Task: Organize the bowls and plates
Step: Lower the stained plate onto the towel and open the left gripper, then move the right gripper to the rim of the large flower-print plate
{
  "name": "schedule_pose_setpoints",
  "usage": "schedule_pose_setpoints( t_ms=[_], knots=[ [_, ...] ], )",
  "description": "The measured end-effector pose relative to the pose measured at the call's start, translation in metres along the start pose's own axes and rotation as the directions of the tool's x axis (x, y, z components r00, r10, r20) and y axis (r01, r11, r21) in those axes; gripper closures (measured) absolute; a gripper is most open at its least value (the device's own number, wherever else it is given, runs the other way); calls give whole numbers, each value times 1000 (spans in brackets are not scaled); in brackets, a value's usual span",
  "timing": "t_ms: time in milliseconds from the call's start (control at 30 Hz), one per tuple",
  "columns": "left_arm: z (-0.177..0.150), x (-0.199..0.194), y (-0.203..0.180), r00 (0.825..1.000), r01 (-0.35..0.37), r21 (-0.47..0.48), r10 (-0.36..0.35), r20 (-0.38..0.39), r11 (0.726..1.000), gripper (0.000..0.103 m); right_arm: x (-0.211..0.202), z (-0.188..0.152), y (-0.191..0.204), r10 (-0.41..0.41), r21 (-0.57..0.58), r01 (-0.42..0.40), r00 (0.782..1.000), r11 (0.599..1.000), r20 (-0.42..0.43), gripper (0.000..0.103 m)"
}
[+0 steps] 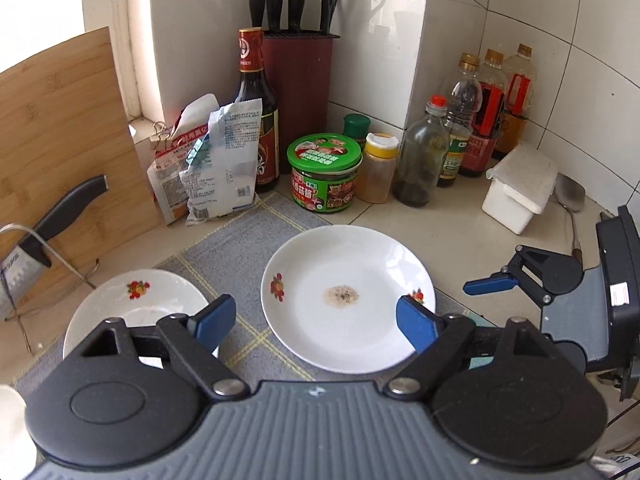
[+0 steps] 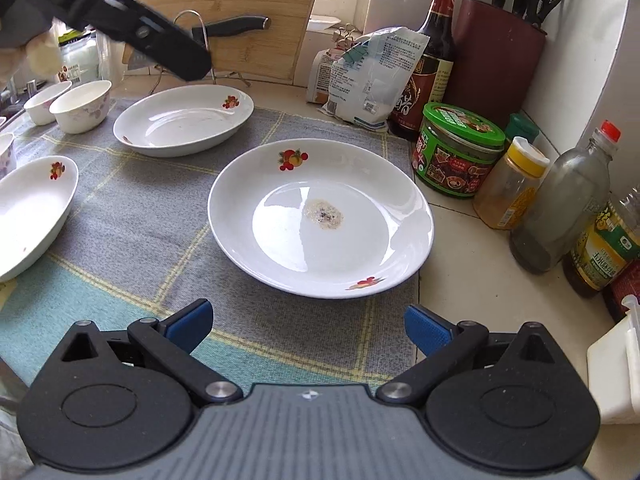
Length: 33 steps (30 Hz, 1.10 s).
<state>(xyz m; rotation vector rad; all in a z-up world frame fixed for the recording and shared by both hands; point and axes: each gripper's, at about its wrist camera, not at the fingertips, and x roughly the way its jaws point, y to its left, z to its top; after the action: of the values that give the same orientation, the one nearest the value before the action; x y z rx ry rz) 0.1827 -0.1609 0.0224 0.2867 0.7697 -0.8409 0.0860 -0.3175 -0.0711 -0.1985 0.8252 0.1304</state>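
Hovering over the grey checked cloth mat [image 2: 132,236], your two grippers both look down at the round white ceramic plate with red fruit decals and a brown speckled residue spot at its centre [image 2: 320,216]. That plate sits flat on the mat's right edge, just beside the green-lidded sauce jar [image 2: 460,148]. A second white decal plate [image 2: 184,118] lies farther back on the mat, a third white decal plate [image 2: 34,212] at the left, and two small white floral bowls [image 2: 80,106] stand near the far-left corner, apart from the plates.

Jaw state: your left gripper [image 1: 316,320] is open, blue pads spread over the soiled plate's near rim with nothing between them pressed. Your right gripper [image 2: 308,328] is open too, empty, short of the plate's near rim.

Judgement: the step in hand looks like picking up the soiled plate for stacking; no stack is formed yet.

To do it well:
- Commit one gripper only; the two are close and could collide.
- Approach the rim low, one pad under the lip and one on top.
- Grip at the near rim, away from the jar and the yellow-capped spice bottle [image 2: 512,184].
- Glazed ceramic is probably slick: close fully before lifting, keep it level.
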Motion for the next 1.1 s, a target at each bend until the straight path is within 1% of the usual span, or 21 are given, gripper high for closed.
schedule_pose_setpoints(
  t_ms=[100, 233, 300, 400, 533, 700, 867, 967, 1100],
  knots=[
    [-18, -15, -4, 1000, 10, -45, -11, -7, 999, 15, -8, 4, 11, 22, -13, -22, 999, 1000, 23, 0],
    [-43, -33, -10, 1000, -23, -110, 23, -2, 994, 15, -10, 11, 25, 40, -74, -37, 998, 997, 40, 0],
    [-54, -40, -11, 999, -34, -149, 35, 2, 988, 15, -8, 13, 29, 47, -84, -43, 998, 996, 37, 0],
    [-70, -51, -11, 997, -80, -207, 83, 4, 975, 15, -6, 14, 34, 82, -93, -79, 996, 993, 37, 0],
    [-92, -63, -6, 992, -124, -274, 127, -5, 954, 13, -5, 15, 49, 134, -133, -129, 990, 983, 32, 0],
    [-119, -78, 3, 982, -187, -323, 189, -26, 928, 13, -2, 16, 70, 182, -166, -178, 983, 970, 9, 0],
    [-149, -98, 11, 966, -248, -332, 257, -17, 910, 10, 2, 19, 95, 190, -180, -188, 982, 965, -10, 0],
    [-165, -108, 19, 964, -257, -334, 266, -20, 907, 10, 3, 23, 108, 191, -168, -191, 981, 967, -21, 0],
    [-189, -121, 27, 955, -288, -321, 294, -33, 902, 9, 5, 31, 124, 186, -142, -189, 982, 972, -33, 0]
  ],
)
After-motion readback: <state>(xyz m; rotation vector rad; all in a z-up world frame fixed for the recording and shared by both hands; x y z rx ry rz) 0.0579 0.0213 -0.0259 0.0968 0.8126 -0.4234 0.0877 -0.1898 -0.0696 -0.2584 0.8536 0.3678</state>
